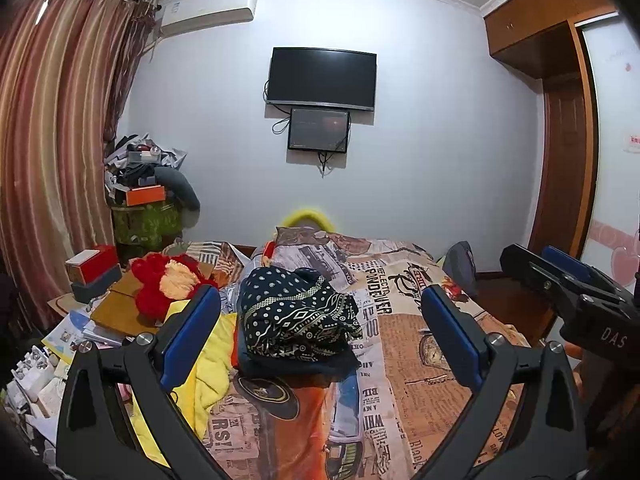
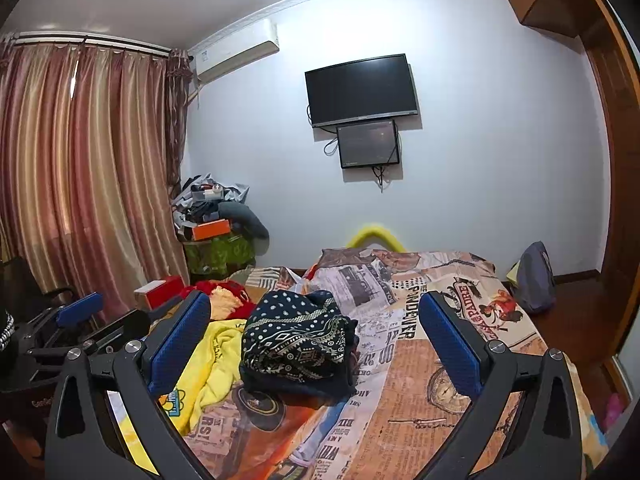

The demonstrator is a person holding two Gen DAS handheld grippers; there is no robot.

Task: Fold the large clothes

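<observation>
The bed fills the lower half of the frame, its printed cover spread flat, probably to serve as the folding surface. On it, in the lower centre, sits the dark patterned garment, already a compact bundle. A yellow cloth lies loose just beside it at lower left, perhaps the next piece. Both the left claw and the right claw are wide and hold nothing, hovering apart from the garment
</observation>
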